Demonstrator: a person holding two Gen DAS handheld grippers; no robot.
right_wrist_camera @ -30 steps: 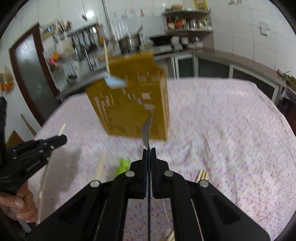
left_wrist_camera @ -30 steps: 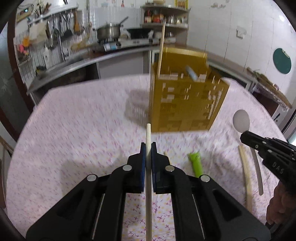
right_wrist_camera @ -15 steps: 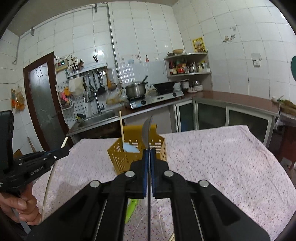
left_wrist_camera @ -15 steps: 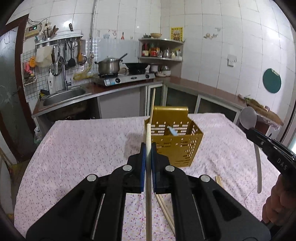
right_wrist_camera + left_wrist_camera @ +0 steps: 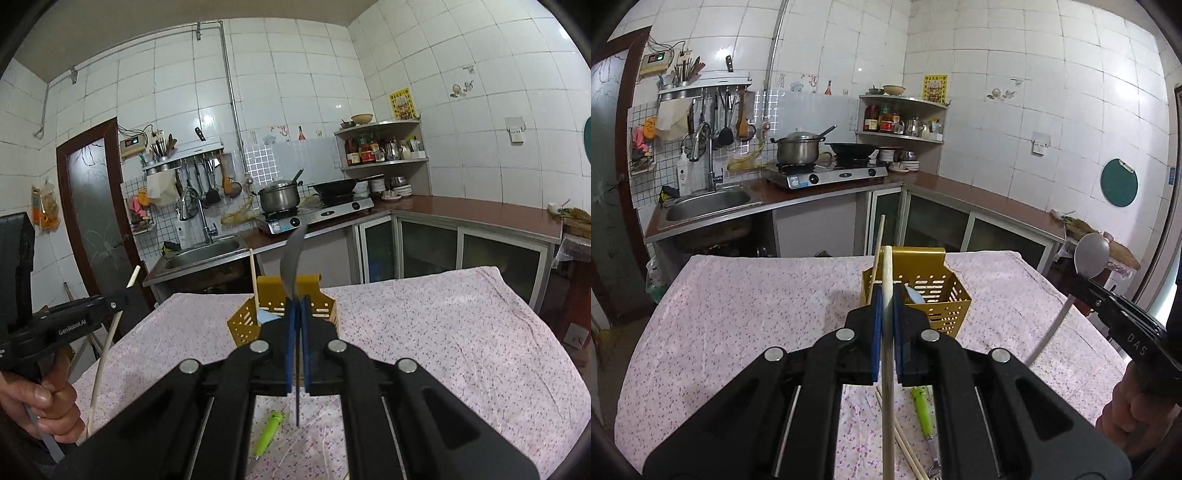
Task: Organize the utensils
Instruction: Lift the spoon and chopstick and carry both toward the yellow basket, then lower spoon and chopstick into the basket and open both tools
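My left gripper (image 5: 885,295) is shut on a wooden chopstick (image 5: 887,354) and holds it upright above the table. My right gripper (image 5: 295,301) is shut on a metal spoon (image 5: 292,258), seen edge-on; its bowl also shows in the left wrist view (image 5: 1091,254). A yellow perforated utensil basket (image 5: 945,291) stands on the table beyond both grippers, with one chopstick (image 5: 877,254) and a pale utensil in it. It also shows in the right wrist view (image 5: 242,319).
The table has a pink floral cloth (image 5: 757,295). A green-handled fork (image 5: 923,410) and loose chopsticks (image 5: 905,443) lie on it near me. Kitchen counter, sink (image 5: 705,203) and stove stand behind the table.
Both grippers have pulled back and risen away from the basket, which now looks smaller and farther. Each keeps its hold on its utensil.
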